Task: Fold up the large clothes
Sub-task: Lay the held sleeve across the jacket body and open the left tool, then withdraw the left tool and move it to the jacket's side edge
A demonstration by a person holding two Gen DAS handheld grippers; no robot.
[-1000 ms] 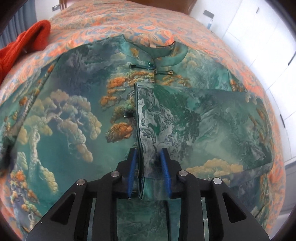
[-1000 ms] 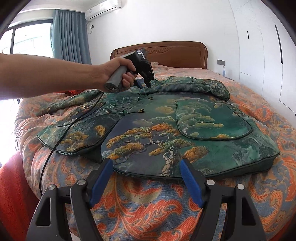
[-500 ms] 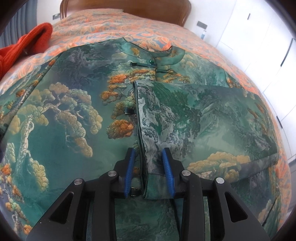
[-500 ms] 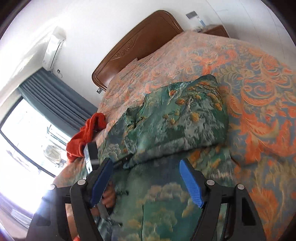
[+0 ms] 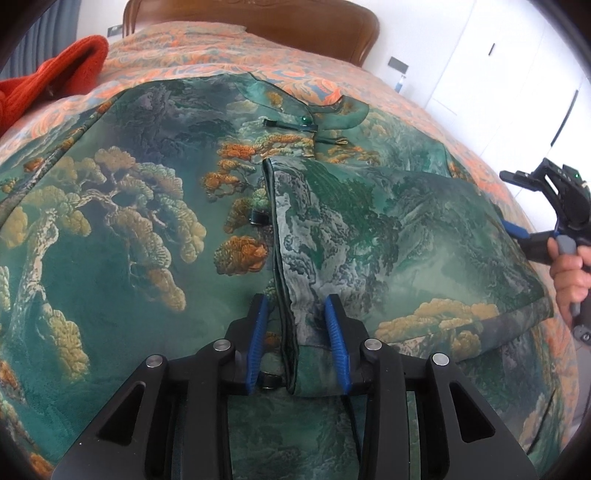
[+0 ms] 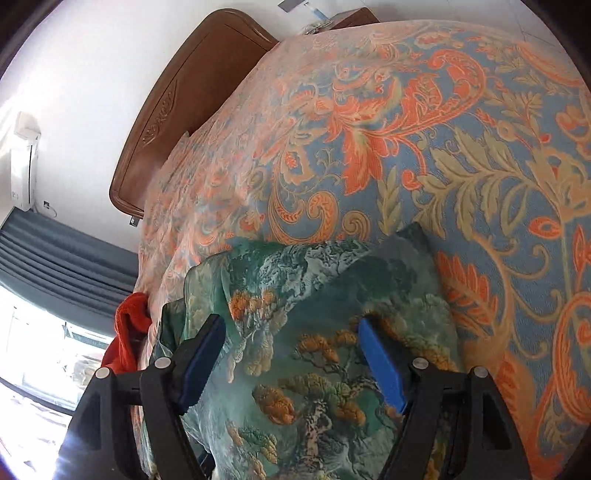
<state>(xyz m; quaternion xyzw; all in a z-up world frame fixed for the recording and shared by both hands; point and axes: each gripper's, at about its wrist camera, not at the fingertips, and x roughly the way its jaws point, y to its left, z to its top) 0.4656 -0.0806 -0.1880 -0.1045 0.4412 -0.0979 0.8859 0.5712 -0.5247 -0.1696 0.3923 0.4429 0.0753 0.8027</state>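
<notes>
A green silk garment printed with pine trees lies spread on the bed, collar at the far side. Its right sleeve is folded across the chest. My left gripper hangs just over the sleeve's cuff end, jaws partly apart, the cuff edge between the blue pads without being pinched. My right gripper is open above the garment's right edge, empty. It also shows in the left wrist view, held in a hand at the right.
The bed has an orange and blue patterned cover and a wooden headboard. A red knit garment lies at the far left. White wardrobe doors stand to the right. A curtained window is beyond.
My left gripper has drawn back slightly and opened a little wider over the cuff. My right gripper has swung from the hem side to the garment's right edge.
</notes>
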